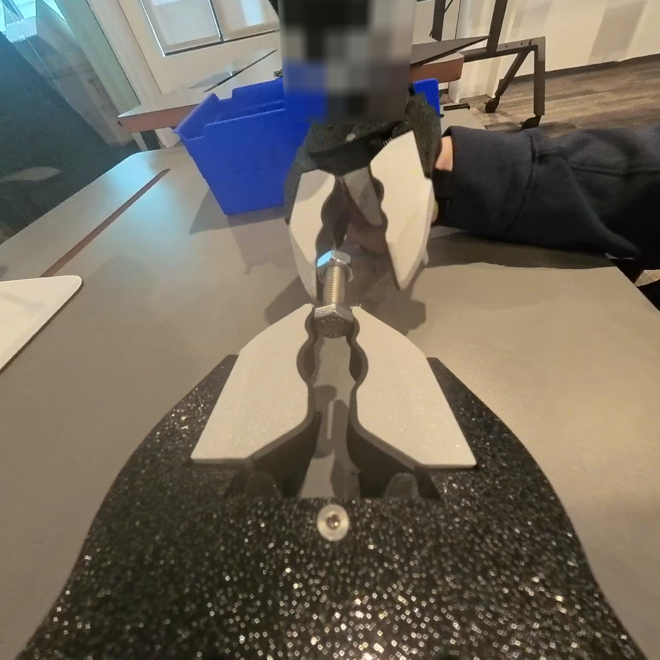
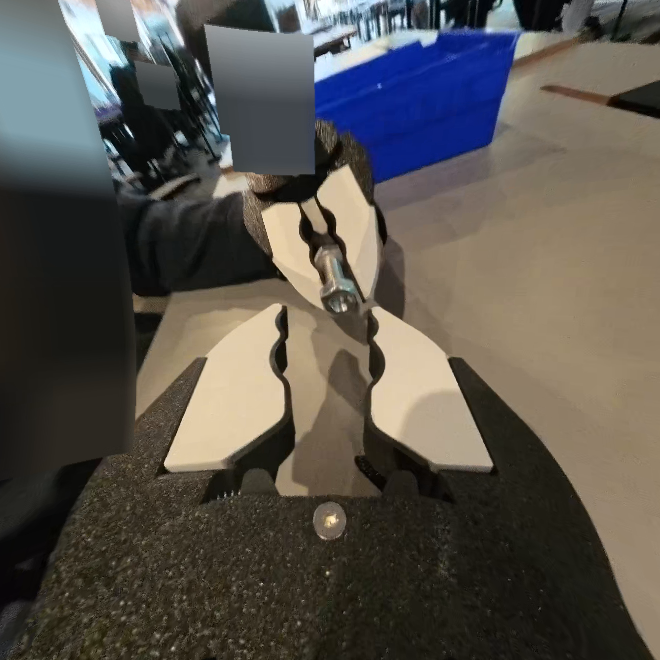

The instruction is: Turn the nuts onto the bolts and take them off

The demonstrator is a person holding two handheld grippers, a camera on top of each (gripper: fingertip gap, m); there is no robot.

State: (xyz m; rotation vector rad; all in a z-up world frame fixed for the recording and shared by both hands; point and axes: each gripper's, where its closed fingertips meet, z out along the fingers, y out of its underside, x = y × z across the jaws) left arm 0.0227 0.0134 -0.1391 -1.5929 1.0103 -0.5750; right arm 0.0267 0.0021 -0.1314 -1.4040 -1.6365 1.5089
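Bolt: held level above the worktop, its hex head pinched at the left gripper tips.
Nut: threaded on near the bolt's far end, most of the thread bare between it and the head.
Left gripper: narrow, clamped on the bolt head.
Right gripper: wide, jaws apart around the nut end; one finger seems to touch the nut, with no grip.
Progress: nut barely on, or nearly off; I cannot tell which. The turning is unfinished.
Surroundings: blue bin behind; white board at the left.
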